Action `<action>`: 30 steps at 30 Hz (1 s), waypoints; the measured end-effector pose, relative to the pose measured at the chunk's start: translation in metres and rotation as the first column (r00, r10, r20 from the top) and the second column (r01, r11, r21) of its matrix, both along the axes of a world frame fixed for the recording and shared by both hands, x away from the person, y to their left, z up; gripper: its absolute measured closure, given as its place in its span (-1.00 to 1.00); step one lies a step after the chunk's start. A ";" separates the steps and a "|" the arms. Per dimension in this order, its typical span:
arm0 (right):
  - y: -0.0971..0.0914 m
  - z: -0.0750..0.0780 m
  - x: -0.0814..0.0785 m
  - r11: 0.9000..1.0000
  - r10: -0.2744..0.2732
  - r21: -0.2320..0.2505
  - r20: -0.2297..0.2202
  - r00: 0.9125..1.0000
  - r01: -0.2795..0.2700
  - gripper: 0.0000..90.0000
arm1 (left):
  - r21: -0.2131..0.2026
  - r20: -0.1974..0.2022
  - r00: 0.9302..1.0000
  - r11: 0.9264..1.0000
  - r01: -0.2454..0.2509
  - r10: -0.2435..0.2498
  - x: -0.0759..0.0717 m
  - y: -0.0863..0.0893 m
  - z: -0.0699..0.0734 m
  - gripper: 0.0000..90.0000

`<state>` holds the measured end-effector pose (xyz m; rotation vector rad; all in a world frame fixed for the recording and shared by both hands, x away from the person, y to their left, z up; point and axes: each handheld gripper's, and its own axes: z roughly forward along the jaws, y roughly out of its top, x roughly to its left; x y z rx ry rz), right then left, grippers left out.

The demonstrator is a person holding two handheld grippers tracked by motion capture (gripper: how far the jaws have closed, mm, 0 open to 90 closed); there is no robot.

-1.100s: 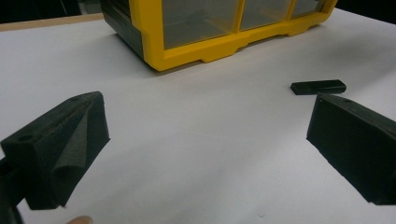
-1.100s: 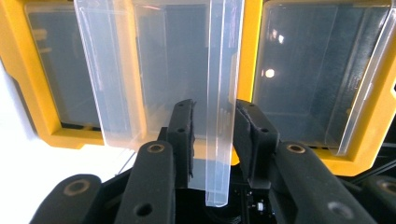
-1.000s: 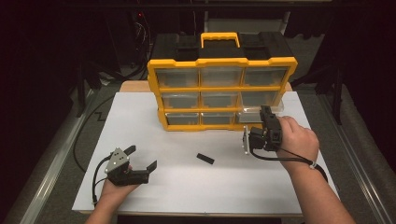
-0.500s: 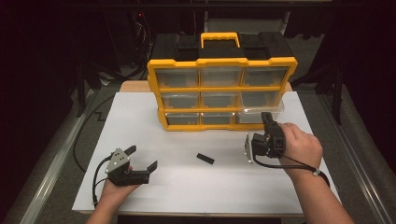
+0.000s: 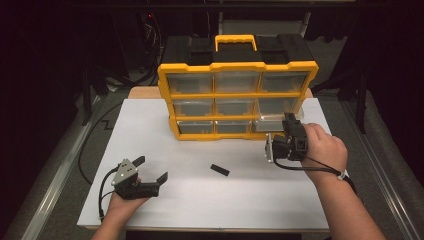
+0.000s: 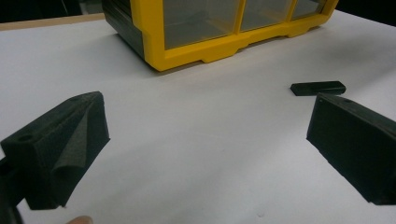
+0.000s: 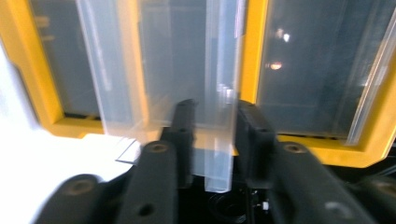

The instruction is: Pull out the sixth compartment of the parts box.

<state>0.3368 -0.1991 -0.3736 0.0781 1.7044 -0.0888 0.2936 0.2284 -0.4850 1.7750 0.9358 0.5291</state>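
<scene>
High view: yellow organizer [image 5: 238, 95] is standing upright at the far side of the white table [image 5: 200, 200], black top, yellow handle, three rows of clear drawers. Right gripper [image 5: 286, 131] is sitting at the organizer's bottom right corner, held in the person's right hand [image 5: 325, 150]. The bottom right drawer [image 5: 272, 121] is sticking out of the organizer's front, toward the gripper. Left gripper [image 5: 152, 170] is resting on the table well in front of the organizer's left end, in the left hand [image 5: 122, 202], jaws spread wide with nothing between them. Small black block [image 5: 219, 170] is lying flat on the table in front of the organizer's middle, apart from both grippers.

Left gripper view: both black jaws are standing far apart, bare table between them. Organizer's yellow bottom frame [image 6: 224, 46] is showing ahead, black block [image 6: 318, 87] lying in front of the organizer, just beyond the right-hand jaw, not touching it.

Right gripper view: jaws are pointing straight at the organizer front [image 7: 254, 56]. The clear drawer [image 7: 187, 74] is pulled out of its yellow frame, and its front tab is sitting between the two jaws. Jaws have just been opening a bit and are standing narrow; picture is blurred, so whether the pads are pressing the tab I cannot tell.
</scene>
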 end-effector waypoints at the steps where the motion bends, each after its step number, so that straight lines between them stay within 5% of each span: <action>1: 0.000 0.002 -0.001 1.000 0.011 -0.009 0.016 1.000 -0.011 0.71 | -0.003 -0.001 1.000 1.000 -0.002 0.002 0.000 0.000 0.000 -1.00; 30: -0.002 -0.010 -0.034 0.999 0.036 -0.024 0.075 0.997 -0.034 0.74 | -0.013 0.001 1.000 1.000 0.002 -0.002 0.001 0.000 -0.001 -1.00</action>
